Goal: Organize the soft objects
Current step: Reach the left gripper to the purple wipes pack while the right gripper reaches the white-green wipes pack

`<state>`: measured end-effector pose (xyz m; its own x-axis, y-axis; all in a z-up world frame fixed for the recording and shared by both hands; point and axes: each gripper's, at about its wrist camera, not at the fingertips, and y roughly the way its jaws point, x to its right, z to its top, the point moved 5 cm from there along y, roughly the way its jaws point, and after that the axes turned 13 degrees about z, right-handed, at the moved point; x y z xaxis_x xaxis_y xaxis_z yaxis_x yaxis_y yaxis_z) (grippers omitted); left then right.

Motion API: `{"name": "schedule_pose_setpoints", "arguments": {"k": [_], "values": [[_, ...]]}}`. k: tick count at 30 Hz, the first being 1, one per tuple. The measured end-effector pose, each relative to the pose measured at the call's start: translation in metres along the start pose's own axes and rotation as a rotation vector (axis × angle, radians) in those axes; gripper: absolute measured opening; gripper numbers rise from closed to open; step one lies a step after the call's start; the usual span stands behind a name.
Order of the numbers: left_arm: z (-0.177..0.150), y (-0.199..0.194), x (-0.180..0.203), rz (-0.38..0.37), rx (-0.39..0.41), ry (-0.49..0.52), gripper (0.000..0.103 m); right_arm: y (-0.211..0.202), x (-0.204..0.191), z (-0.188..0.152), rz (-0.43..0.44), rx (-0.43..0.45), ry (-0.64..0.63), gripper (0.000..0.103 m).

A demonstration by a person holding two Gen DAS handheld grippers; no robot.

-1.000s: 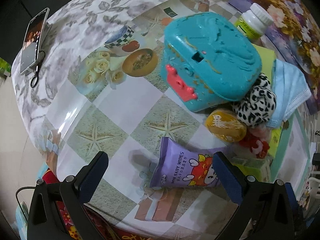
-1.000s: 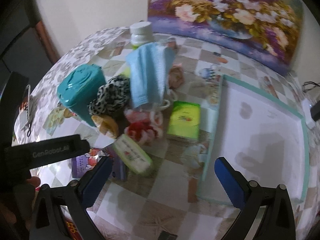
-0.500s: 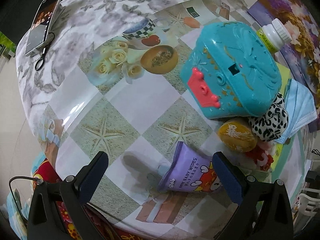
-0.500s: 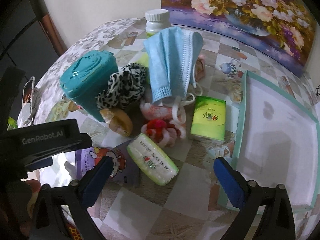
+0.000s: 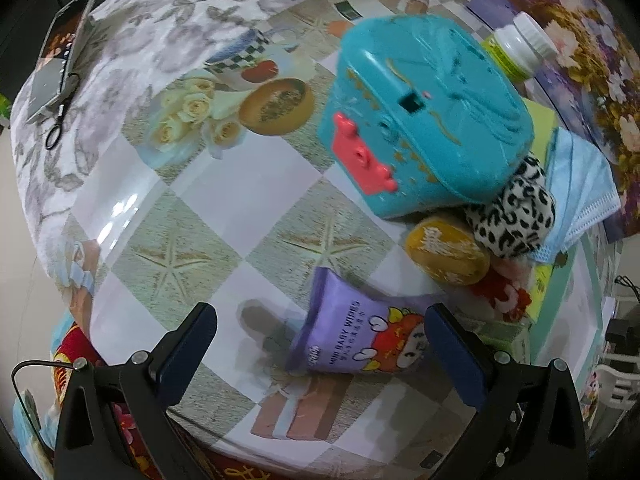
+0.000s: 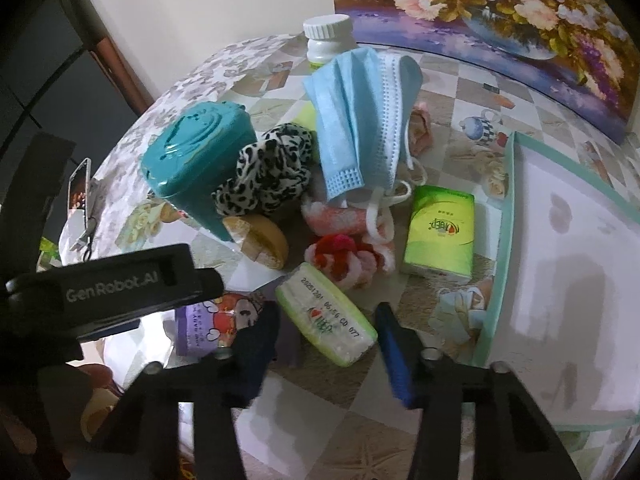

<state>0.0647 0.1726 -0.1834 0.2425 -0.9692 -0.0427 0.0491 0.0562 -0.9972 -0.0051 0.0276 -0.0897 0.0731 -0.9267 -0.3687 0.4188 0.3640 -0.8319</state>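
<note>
A pile of soft things lies on the table: a blue face mask, a leopard-print scrunchie, a red and pink fluffy scrunchie, a light green tissue pack, a bright green tissue pack and a purple baby wipes pack. My right gripper is open, its fingers on either side of the light green tissue pack. My left gripper is open, just above the purple wipes pack, which also shows in the right wrist view.
A teal plastic box stands against the pile, with a yellow round soap beside it and a white-capped bottle behind. A white tray with a green rim lies to the right. A phone lies at the far left edge.
My right gripper has moved forward and down to the light green tissue pack and its jaws have narrowed around it. My left gripper has shifted a little over the wipes pack.
</note>
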Motion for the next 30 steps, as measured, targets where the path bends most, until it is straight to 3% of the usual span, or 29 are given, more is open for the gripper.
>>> {"name": "schedule_pose_setpoints", "arguments": {"k": [5, 11, 18, 30], "values": [[-0.004, 0.004, 0.001, -0.015, -0.007, 0.023, 0.103, -0.005, 0.003, 0.000, 0.011, 0.013, 0.016, 0.045], [-0.018, -0.012, 0.039, -0.006, -0.013, 0.067, 0.103, -0.010, 0.013, -0.002, -0.002, 0.013, 0.061, 0.045], [-0.032, -0.008, 0.080, 0.053, 0.001, 0.147, 0.103, -0.015, 0.020, -0.006, -0.015, 0.005, 0.092, 0.045], [-0.030, 0.002, 0.082, 0.104, 0.002, 0.190, 0.103, -0.014, 0.021, -0.009, -0.045, -0.018, 0.081, 0.045]]}}
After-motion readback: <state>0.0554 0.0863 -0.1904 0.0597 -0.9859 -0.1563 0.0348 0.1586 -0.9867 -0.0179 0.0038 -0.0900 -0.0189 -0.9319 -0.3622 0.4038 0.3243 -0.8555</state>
